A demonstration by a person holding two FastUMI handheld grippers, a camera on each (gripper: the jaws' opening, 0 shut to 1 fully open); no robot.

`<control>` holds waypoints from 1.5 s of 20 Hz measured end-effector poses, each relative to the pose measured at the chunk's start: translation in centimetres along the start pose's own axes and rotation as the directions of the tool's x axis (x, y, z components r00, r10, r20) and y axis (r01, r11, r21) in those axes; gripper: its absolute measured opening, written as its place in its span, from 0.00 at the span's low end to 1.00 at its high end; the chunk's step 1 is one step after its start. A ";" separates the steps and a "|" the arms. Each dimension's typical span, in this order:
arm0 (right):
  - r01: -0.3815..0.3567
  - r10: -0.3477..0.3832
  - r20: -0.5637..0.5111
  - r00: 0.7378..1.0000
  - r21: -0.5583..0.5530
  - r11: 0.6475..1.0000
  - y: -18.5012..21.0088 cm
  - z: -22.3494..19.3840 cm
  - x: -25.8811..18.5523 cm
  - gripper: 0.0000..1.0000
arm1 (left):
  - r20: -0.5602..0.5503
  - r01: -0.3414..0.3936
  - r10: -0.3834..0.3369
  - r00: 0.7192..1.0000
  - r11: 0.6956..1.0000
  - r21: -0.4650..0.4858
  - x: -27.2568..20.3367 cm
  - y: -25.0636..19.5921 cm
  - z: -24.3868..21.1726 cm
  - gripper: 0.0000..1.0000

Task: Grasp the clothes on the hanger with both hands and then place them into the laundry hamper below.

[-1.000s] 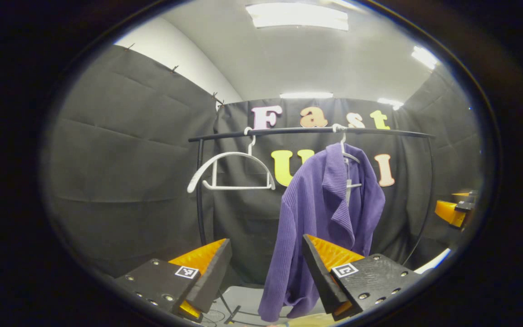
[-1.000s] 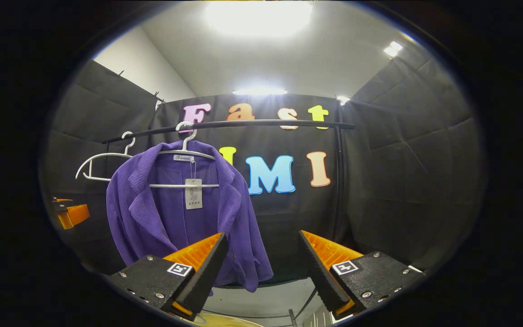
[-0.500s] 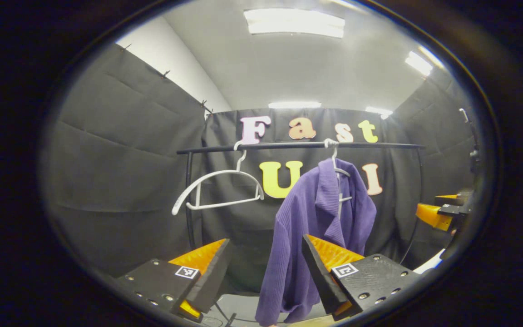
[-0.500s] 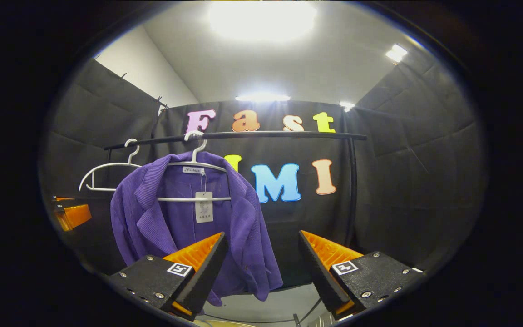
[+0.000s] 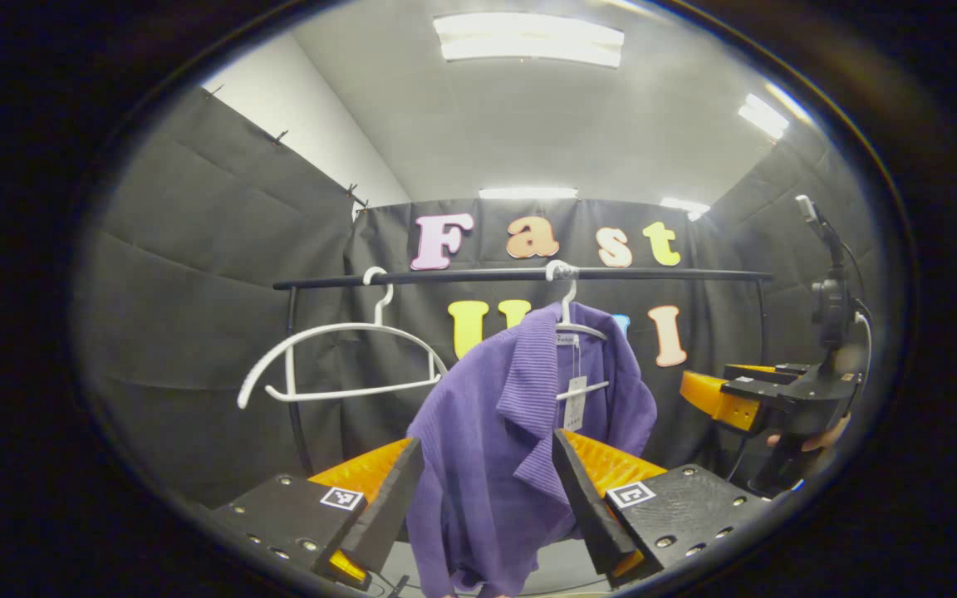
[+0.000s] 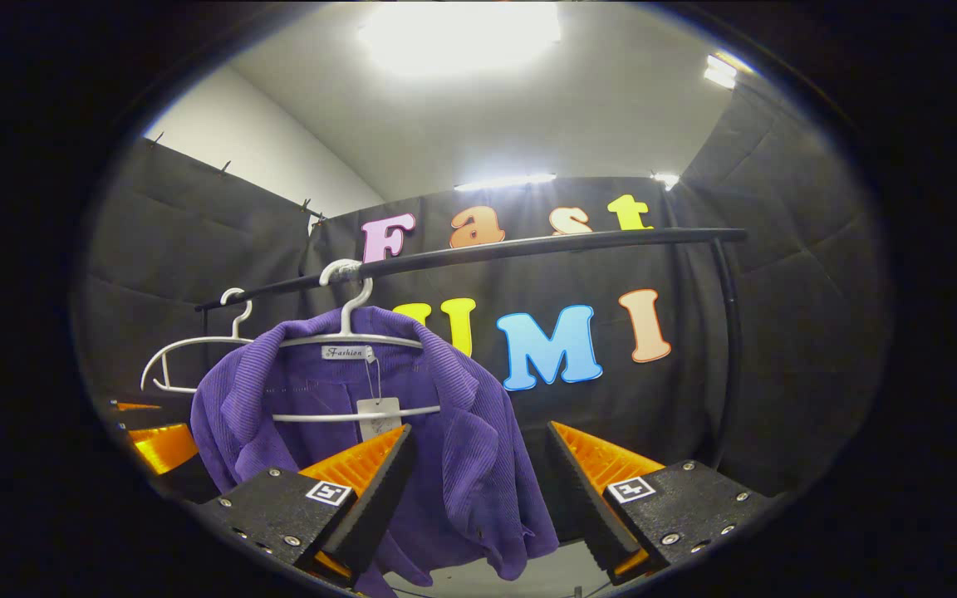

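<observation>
Both tongs moved closer: purple jacket (image 5: 478, 448) now sits between the wide-open, empty left tongs (image 5: 487, 490). Right tongs (image 6: 478, 490) equally agape, empty, jacket ahead-left. Grasp is next.

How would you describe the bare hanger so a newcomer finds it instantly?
Find the black rail before the cloth wall. Two white hangers hook over it. The bare hanger hangs nearer the rail's left post; its neighbour carries a purple jacket.

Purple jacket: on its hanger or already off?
On. The purple jacket drapes over the white hanger, hooked on the black rail; both tongs, left and right, are open, gripping nothing.
</observation>
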State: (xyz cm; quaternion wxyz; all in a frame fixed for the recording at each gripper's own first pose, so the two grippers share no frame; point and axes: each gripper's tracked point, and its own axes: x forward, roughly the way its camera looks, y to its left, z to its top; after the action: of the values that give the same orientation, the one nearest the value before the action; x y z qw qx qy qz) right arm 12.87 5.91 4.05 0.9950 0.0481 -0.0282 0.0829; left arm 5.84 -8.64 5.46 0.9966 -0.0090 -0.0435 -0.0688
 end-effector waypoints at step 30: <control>-0.181 0.182 -0.028 0.983 0.033 0.983 2.7 -7.2 11.9 0.03 | 0.043 -0.313 0.310 0.950 0.935 0.169 6.7 -0.5 -5.2 0.31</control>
State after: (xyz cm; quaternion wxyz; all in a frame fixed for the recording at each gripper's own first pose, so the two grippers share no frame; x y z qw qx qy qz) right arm 24.49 11.24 -2.08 0.9828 0.0593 -0.0158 0.1744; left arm 12.84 -10.17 0.85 0.9915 0.0705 -0.0554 0.0942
